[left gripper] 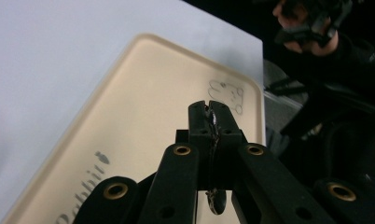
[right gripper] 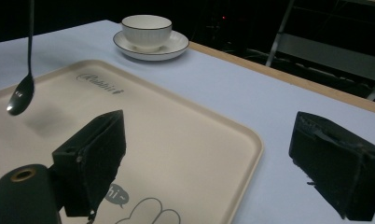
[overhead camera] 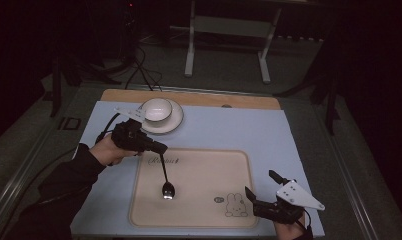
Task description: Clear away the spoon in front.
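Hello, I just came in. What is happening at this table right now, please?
A person works with two handheld grippers at a table. The left gripper is shut on the handle of a dark spoon, which hangs bowl-down above the beige tray. The right gripper is open and holds nothing, near the tray's right corner by the rabbit drawing. A white cup sits on its saucer beyond the tray.

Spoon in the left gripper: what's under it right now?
The spoon hangs over bare tray, casting a faint shadow there. Nothing else lies beneath. The left gripper covers the handle's top.
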### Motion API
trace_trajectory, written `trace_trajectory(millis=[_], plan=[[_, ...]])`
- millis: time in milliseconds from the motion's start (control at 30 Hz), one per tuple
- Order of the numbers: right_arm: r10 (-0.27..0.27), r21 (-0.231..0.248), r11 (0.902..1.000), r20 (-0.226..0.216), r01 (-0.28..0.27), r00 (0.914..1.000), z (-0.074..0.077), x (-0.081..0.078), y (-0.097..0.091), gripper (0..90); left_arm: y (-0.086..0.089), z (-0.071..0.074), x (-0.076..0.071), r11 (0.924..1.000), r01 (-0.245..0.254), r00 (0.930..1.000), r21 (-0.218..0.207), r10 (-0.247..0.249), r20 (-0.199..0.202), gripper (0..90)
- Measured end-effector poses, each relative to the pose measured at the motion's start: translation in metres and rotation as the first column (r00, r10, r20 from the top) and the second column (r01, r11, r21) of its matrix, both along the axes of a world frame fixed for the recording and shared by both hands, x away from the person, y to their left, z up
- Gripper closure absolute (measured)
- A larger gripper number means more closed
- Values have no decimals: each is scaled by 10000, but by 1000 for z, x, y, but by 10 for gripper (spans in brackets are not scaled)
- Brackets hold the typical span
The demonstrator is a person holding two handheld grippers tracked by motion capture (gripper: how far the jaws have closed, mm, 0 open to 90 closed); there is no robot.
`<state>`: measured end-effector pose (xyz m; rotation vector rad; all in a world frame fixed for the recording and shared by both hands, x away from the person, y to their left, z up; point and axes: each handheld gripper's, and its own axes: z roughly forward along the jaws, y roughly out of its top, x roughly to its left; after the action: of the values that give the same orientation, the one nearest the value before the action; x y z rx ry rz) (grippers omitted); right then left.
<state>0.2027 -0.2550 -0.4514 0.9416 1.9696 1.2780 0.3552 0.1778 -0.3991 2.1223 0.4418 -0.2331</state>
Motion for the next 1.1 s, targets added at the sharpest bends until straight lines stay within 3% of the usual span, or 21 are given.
trace_trajectory(millis=[233, 433, 900, 1100], plan=[[-1, -16, 10000, -8, 1, 10000, 0, 0, 0, 108, -9, -13, 0, 9965, 632, 9975, 543, -613, -359, 897], [1, -15, 10000, -14, -1, 10000, 0, 0, 0, 108, -14, -21, 3, 9935, 908, 9947, 684, -872, -541, 896], [-3, -24, 10000, -14, 3, 10000, 0, 0, 0, 108, -15, -36, 8, 9937, 1027, 9916, 439, -988, -835, 891], [-9, -31, 10000, -29, 9, 10000, -1, 0, 0, 109, -13, -44, 10, 9966, 705, 9960, 423, -680, -574, 847]])
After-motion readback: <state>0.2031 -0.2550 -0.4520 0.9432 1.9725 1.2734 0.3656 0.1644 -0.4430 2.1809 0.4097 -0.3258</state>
